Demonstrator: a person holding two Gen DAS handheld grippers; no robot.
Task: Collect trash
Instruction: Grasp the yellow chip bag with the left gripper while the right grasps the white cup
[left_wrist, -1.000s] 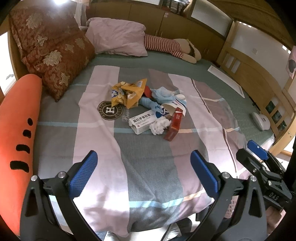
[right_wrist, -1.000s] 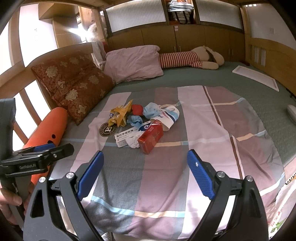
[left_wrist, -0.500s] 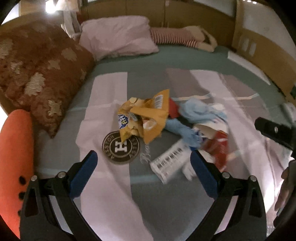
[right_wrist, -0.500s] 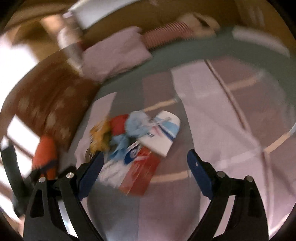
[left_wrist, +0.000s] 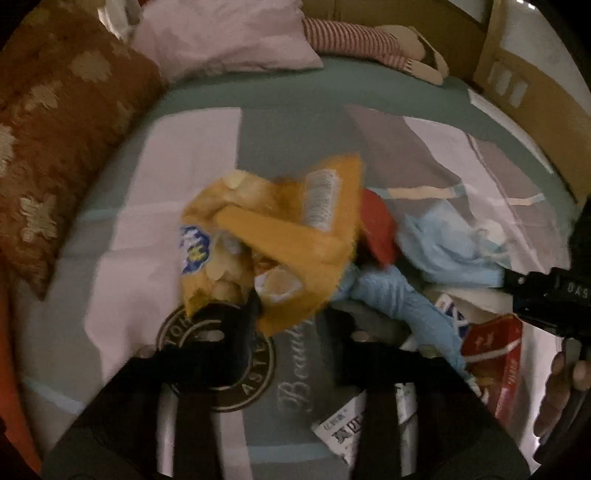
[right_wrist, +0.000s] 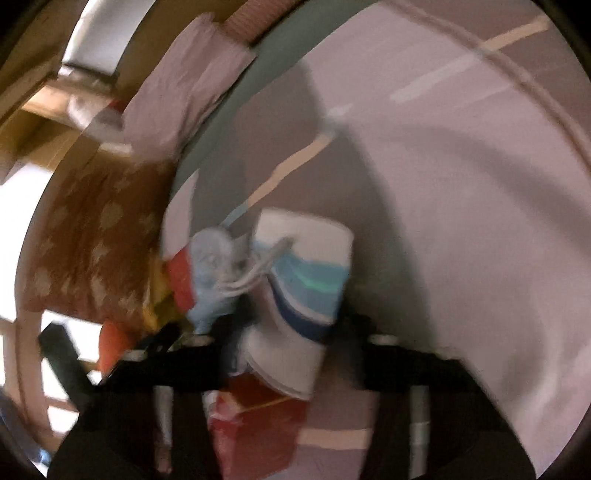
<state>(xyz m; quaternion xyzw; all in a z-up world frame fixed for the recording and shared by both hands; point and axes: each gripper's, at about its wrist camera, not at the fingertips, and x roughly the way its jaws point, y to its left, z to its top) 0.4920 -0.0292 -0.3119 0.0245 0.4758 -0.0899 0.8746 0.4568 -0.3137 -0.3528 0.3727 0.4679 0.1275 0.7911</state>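
A crumpled yellow foil snack bag (left_wrist: 295, 236) tops the trash heap on the striped cotton bedspread (left_wrist: 177, 155), its lower edge between the left gripper's (left_wrist: 291, 317) narrowed jaws; grip unclear. The right gripper (right_wrist: 291, 332) brackets one white paper cup (right_wrist: 303, 295) above a red carton (right_wrist: 258, 424); blur hides contact.

Chip bag (left_wrist: 280, 236) left of cloth (left_wrist: 443, 243) on blanket (left_wrist: 177, 177); pillows (left_wrist: 229, 33) behind; carton (left_wrist: 495, 354) nearest right.
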